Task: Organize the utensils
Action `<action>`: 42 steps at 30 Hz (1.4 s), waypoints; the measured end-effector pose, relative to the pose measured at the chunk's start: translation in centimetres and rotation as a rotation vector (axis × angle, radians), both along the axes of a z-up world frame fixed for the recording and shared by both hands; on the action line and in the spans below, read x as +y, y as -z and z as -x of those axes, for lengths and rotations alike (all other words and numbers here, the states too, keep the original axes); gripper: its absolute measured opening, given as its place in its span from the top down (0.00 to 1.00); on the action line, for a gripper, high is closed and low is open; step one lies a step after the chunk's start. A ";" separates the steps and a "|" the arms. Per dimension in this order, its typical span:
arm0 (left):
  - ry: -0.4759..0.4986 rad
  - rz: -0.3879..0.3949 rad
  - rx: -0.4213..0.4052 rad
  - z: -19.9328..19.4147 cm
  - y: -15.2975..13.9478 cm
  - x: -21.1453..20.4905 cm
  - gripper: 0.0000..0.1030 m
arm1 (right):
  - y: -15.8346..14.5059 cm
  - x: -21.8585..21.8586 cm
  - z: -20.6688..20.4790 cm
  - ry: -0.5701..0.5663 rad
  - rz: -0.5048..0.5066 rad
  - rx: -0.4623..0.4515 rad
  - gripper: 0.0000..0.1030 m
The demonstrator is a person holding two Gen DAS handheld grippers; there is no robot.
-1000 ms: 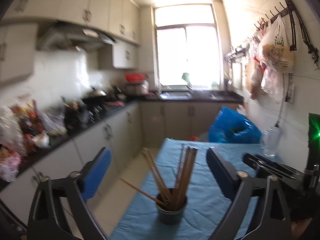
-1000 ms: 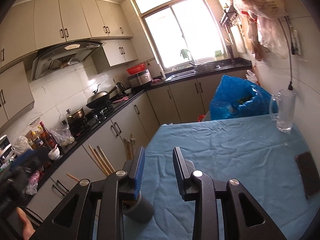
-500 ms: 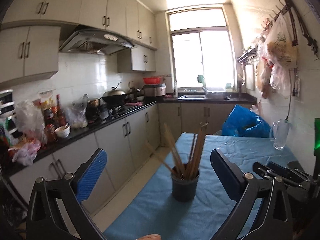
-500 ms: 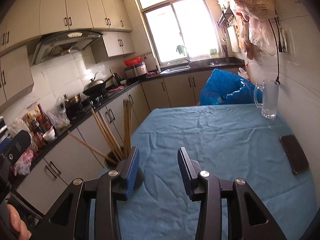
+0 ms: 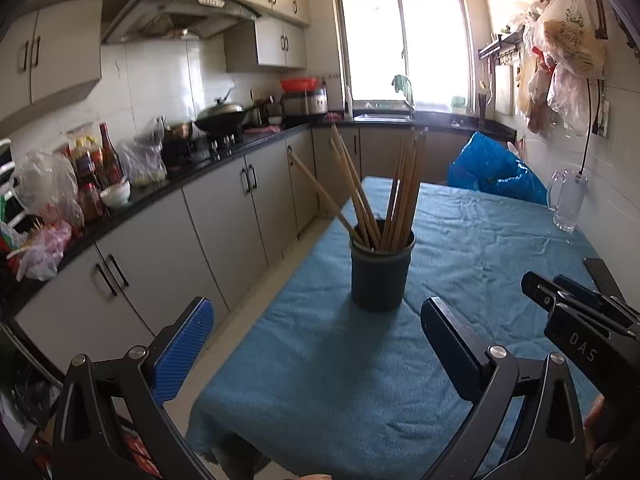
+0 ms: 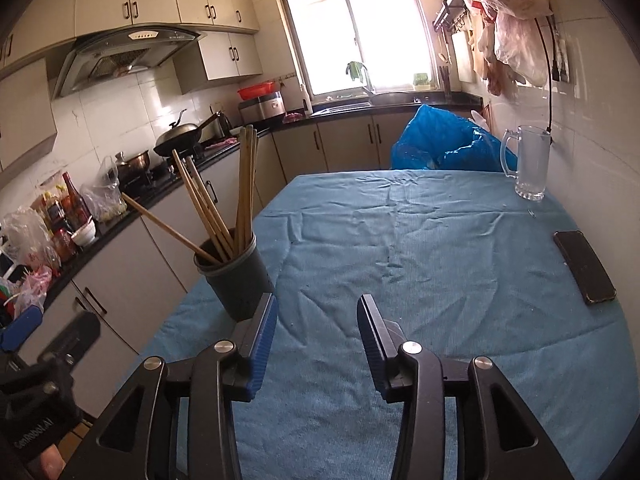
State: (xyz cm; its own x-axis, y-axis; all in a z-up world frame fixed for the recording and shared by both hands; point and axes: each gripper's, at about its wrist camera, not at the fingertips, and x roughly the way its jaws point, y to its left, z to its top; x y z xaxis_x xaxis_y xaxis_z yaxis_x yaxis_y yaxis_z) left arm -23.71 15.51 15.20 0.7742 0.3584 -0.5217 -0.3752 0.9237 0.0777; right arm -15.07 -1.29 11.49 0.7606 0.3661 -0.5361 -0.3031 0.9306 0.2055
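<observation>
Leftmost along the table's near-left edge stood the dark cup (image 5: pixel 381 271), its chopsticks (image 5: pixel 394 192) fanned upright with one leaning far out toward the cabinets. Dead ahead of the left gripper (image 5: pixel 316 344) it sat, centred between jaws spread wide with nothing in them, so that hand looked the nearer and better lined up. From the right gripper (image 6: pixel 316 340) the cup (image 6: pixel 236 280) lay off to the left, just beyond the left finger; its jaws had just been opening and held nothing between them. Beneath both spread a rumpled blue tablecloth (image 6: pixel 420 248), with a black phone (image 6: pixel 584 266) and a glass mug (image 6: pixel 530 162) by the tiled wall. Beyond were kitchen counters and a bright window (image 5: pixel 400 44).
</observation>
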 end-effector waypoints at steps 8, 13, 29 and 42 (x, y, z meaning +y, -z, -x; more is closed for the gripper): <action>0.009 0.062 0.058 -0.9 1.7 1.3 0.00 | 1.0 1.1 -0.1 -0.004 0.048 0.007 0.53; 0.006 0.090 0.081 -1.3 2.4 2.3 0.00 | 1.5 1.7 -0.4 -0.008 0.064 0.019 0.51; 0.006 0.138 0.118 -2.4 3.6 3.9 0.00 | 2.3 3.6 -1.0 -0.027 0.115 0.026 0.50; 0.005 0.158 0.146 -3.2 4.4 4.5 0.00 | 3.0 4.2 -1.4 -0.040 0.129 0.038 0.50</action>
